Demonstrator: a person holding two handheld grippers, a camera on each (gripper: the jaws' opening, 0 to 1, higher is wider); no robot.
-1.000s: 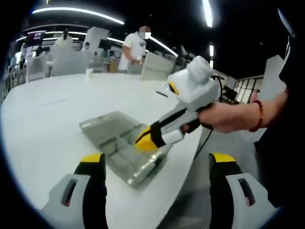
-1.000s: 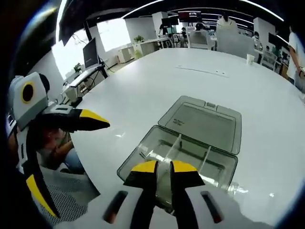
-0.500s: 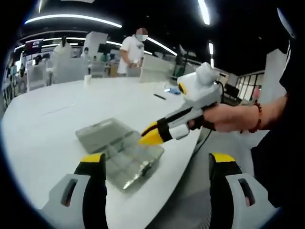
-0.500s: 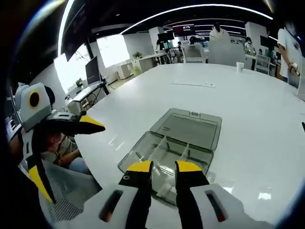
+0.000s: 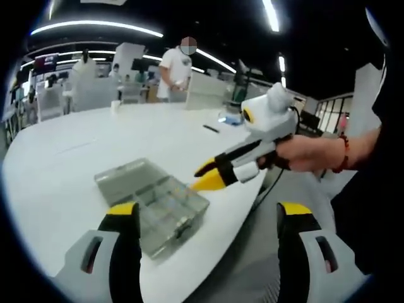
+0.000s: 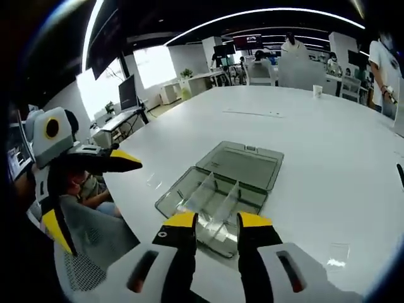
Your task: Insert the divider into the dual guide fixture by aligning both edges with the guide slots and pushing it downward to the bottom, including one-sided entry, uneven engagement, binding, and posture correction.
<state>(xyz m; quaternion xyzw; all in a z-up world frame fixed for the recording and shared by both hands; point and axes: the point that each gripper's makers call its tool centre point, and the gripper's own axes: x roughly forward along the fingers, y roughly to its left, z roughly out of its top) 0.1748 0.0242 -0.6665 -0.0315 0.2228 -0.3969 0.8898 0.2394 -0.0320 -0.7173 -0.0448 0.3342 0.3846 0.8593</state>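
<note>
White and wide, the bench (image 6: 303, 126) runs back into an open office with strip lights overhead, desks and monitors behind it. Near its edge lies a clear plastic box (image 6: 218, 189) (image 5: 151, 196), its lid swung flat open on the far side in the right gripper view. Inside the tray stand thin clear dividers (image 6: 211, 196) set upright between the walls; whether any one of them is fully seated in its slots cannot be told.

The right hand-held gripper (image 6: 216, 222) hangs just above the near edge of the box, its yellow-tipped jaws parted with a gap between them and nothing held. In the left gripper view it shows from the side (image 5: 208, 177), jaws parted, tips just off the box's corner, gripped by a hand (image 5: 303, 154) with a red bracelet at the wrist.

The left hand-held gripper (image 5: 208, 218) is released, its two jaws spread wide apart with the box showing between them; it shows in the right gripper view (image 6: 120, 163), off the bench's edge and well apart from the box

A person in a white shirt (image 5: 173, 69) stands at the far side of the bench
</note>
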